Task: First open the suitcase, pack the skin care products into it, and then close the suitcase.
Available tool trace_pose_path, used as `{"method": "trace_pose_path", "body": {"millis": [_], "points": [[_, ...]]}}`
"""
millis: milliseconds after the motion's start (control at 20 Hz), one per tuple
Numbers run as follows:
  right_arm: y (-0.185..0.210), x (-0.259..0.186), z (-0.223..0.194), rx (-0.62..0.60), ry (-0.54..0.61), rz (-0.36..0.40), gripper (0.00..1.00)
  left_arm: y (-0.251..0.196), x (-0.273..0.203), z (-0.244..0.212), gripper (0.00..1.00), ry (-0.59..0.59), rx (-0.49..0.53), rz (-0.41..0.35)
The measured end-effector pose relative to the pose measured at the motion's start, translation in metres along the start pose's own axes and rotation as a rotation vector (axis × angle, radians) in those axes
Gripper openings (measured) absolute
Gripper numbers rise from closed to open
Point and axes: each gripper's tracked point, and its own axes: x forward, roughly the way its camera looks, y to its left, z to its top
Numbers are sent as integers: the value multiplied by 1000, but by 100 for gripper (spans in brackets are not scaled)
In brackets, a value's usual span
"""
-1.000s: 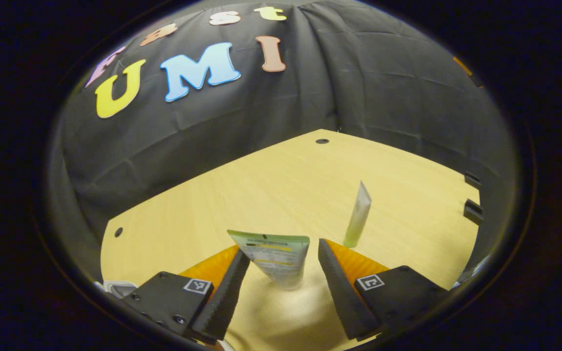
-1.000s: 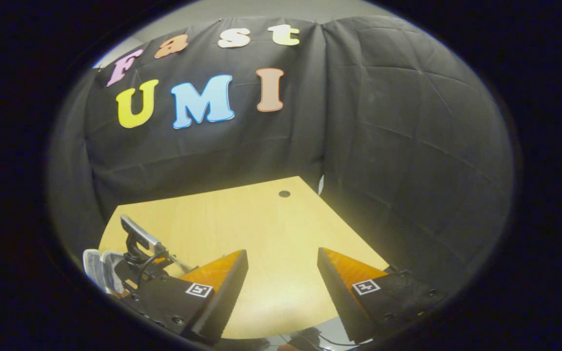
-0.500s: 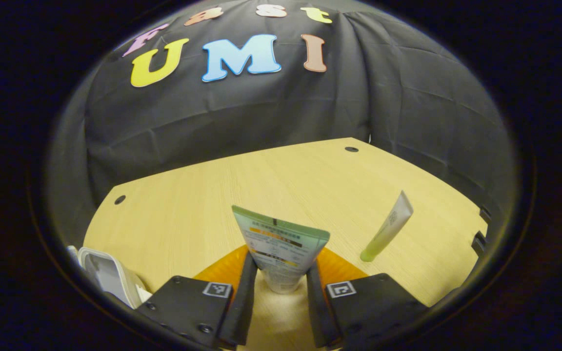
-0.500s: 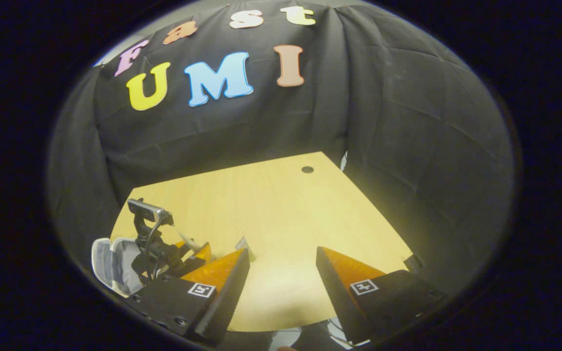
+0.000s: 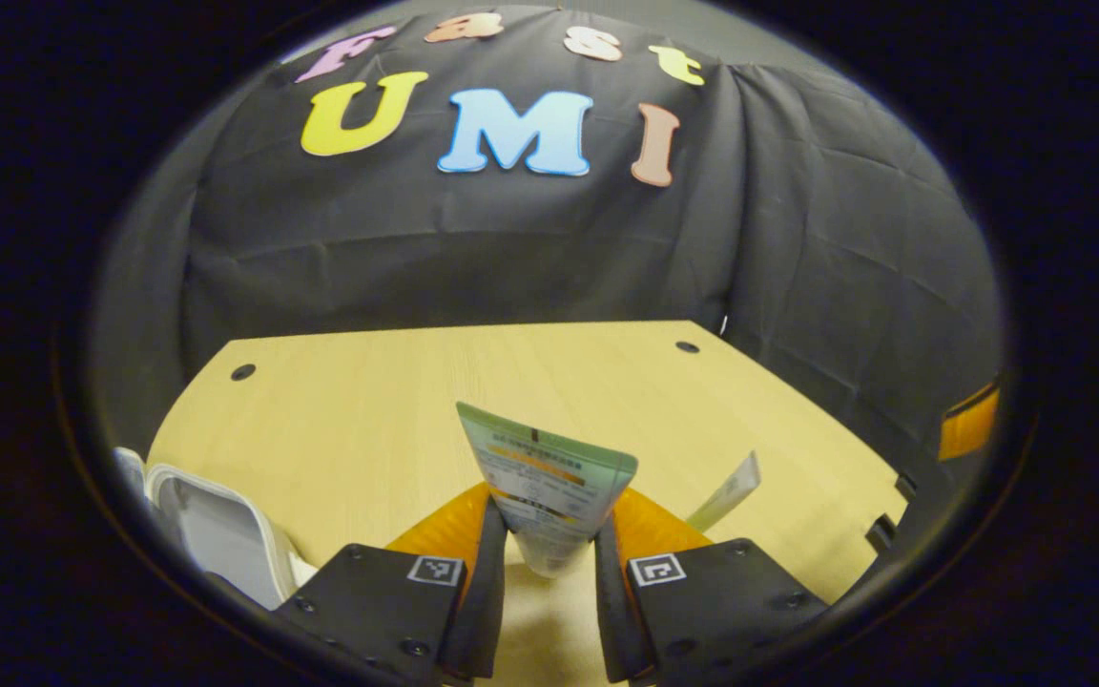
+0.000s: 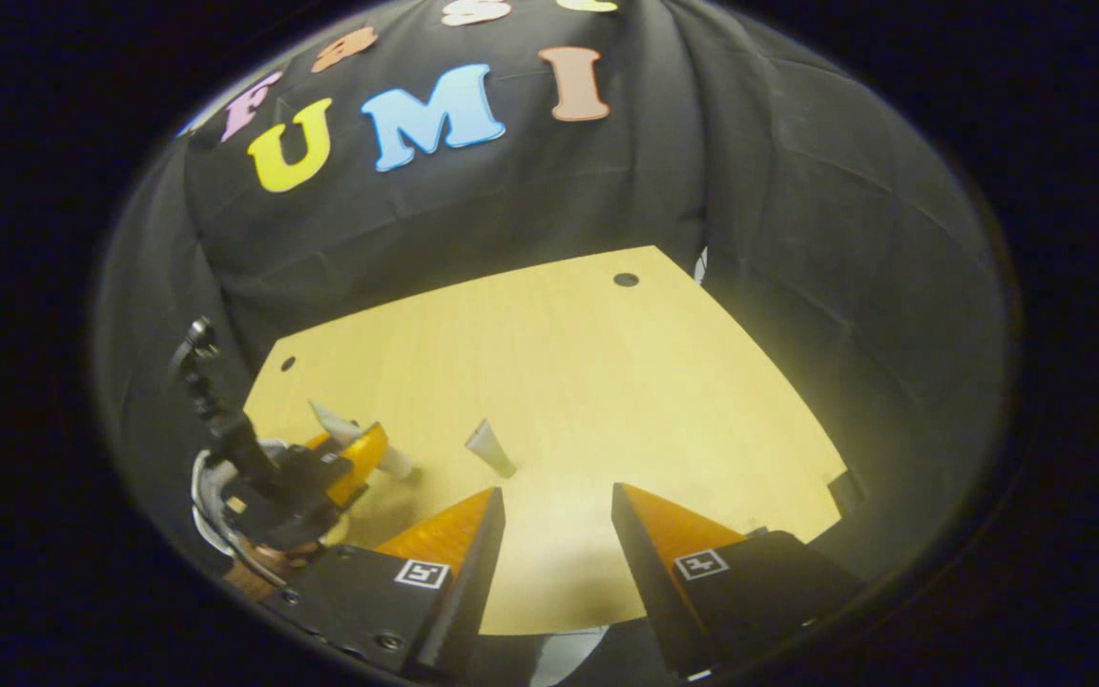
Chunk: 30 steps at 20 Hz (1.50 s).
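My left gripper [image 5: 549, 544] is shut on a pale green skin care tube [image 5: 547, 482], held upright above the wooden table [image 5: 397, 410]. A second, slim tube [image 5: 725, 492] stands tilted on the table just right of it. The open suitcase [image 5: 211, 534], light grey, lies at the lower left of the left gripper view. In the right gripper view my right gripper [image 6: 554, 520] is open with nothing between its fingers. There the left gripper [image 6: 344, 458] with its tube [image 6: 335, 422] is at the left, and the slim tube [image 6: 490, 448] stands farther right.
Black cloth walls close in the table at the back and right. Small dark holes [image 5: 242, 372] mark the table's far corners. The table's right edge [image 6: 798, 420] is close to my right gripper. The suitcase's rim [image 6: 211, 496] is partly hidden behind the left gripper.
My left gripper closed on the green tube and lifted it, swinging left toward the suitcase. My right gripper tilted down and stayed open.
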Motion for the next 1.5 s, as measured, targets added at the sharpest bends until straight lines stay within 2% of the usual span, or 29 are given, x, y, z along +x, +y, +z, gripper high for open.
{"method": "trace_pose_path", "body": {"millis": [100,250,300,350,450,600,650,700,750,800,850,900,950,1000,1050,1150,1250,1300,1500], "points": [[14,23,-7,-83,10,33,70,10,-24,24,49,-38,-13,20],[41,72,-25,-118,79,113,70,38,-67,47,49,-80,-35,82],[45,85,-35,-144,127,120,70,50,-84,57,52,-103,-47,110],[48,102,-38,-170,146,120,71,64,-103,63,48,-120,-61,144],[50,127,-38,-203,160,108,71,97,-140,68,49,-141,-74,223],[56,155,-42,-217,196,129,71,151,-202,61,48,-152,-104,343],[58,164,-43,-214,199,136,70,166,-222,52,51,-143,-117,382],[59,172,-41,-210,197,134,70,178,-239,42,48,-136,-131,419],[57,180,-40,-208,195,119,69,183,-253,32,48,-130,-144,448],[56,188,-40,-206,196,106,64,189,-266,25,49,-124,-154,471],[56,196,-42,-203,203,95,68,193,-274,18,51,-114,-162,490],[56,203,-44,-197,214,86,66,197,-280,11,48,-101,-166,504],[55,205,-49,-178,241,81,51,200,-284,8,51,-91,-168,518],[59,210,-46,-160,232,93,34,202,-287,3,49,-79,-173,527],[61,205,-48,-140,248,104,30,206,-288,-3,48,-68,-182,534],[73,194,-50,-100,272,143,28,215,-289,-11,46,-34,-203,541],[94,173,-42,-78,247,199,27,228,-283,-21,48,-1,-227,540],[107,161,-37,-82,232,229,28,234,-277,-26,51,15,-240,535],[170,111,-25,-142,197,376,27,253,-254,-42,48,123,-264,507]]}}
